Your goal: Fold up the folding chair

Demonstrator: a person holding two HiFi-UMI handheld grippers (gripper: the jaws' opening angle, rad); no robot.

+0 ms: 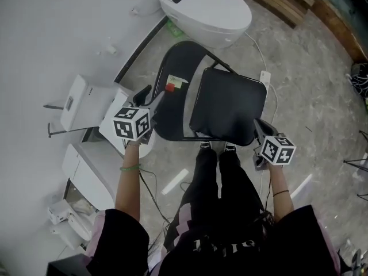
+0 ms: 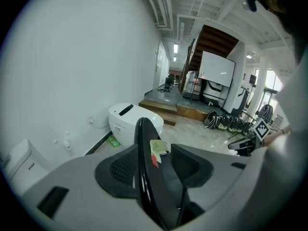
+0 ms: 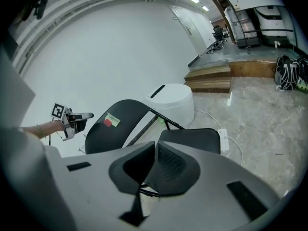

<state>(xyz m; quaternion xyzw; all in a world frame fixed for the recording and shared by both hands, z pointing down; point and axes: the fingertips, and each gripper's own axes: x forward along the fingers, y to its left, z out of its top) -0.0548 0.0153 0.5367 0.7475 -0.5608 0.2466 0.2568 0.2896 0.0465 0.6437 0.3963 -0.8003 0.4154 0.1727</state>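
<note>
The black folding chair stands open in front of me, its rounded backrest point(image 1: 172, 115) at the left and its padded seat point(image 1: 229, 105) at the right. A pale label with a red sticker point(image 1: 171, 87) is on the backrest. My left gripper point(image 1: 157, 98) is open, and in the left gripper view the backrest's edge point(image 2: 144, 153) stands between its jaws with a gap on each side. My right gripper point(image 1: 259, 127) is shut and empty, at the seat's near right corner. The seat point(image 3: 192, 136) lies just beyond its closed fingertips in the right gripper view.
A white toilet-like unit point(image 1: 207, 7) stands behind the chair by the wall. White boxes point(image 1: 86, 102) sit on the floor at the left. A power strip point(image 1: 265, 76) and its cable lie right of the chair. My black trouser legs point(image 1: 218, 183) reach the chair's front.
</note>
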